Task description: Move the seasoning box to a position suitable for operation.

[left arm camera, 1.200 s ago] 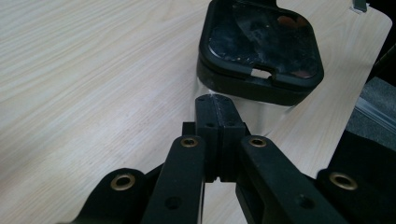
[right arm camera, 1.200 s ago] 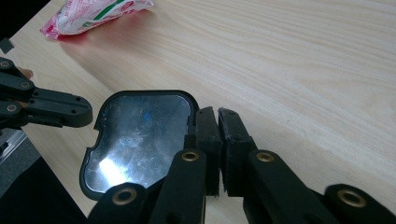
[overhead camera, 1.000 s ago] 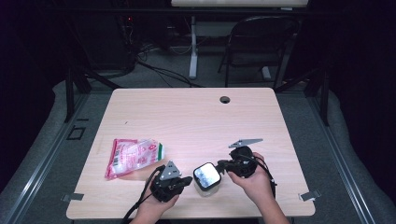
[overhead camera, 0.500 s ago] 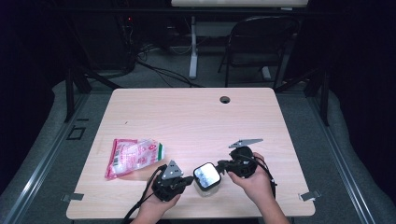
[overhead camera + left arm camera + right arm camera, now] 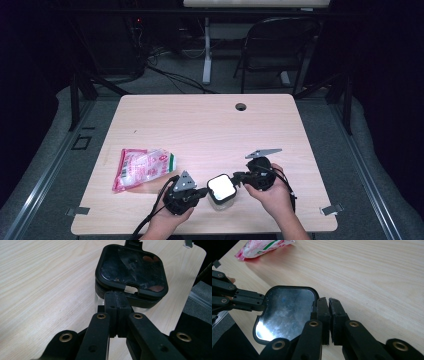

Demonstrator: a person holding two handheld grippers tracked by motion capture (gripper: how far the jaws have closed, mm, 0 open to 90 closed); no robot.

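Black plastic rims the lid of the small clear container point(image 5: 221, 189), which sits at the near edge of the table point(image 5: 210, 125), at six o'clock on the tabletop in the high view, between my two tools. My left gripper point(image 5: 200, 192) comes at it from nine o'clock and my right gripper point(image 5: 239, 178) from three o'clock, each with its tips against the lid's rim. Both pairs of jaws are pressed together; I cannot tell whether a tab of the lid is caught between either pair. I judge the step in hand to be working the lid, steadying on one side and prying or latching on the other. The next move calls for a firm hold on one edge while the other gripper levers, without tipping the box off the near edge. Farther out, at ten o'clock from the container, lies a red-and-white snack bag point(image 5: 142, 167), well apart. The left gripper view shows the lid's notch and the clear wall below it point(image 5: 131, 272); the right gripper view shows instead the lid's shiny top point(image 5: 285, 311) with the other gripper meeting its far rim.
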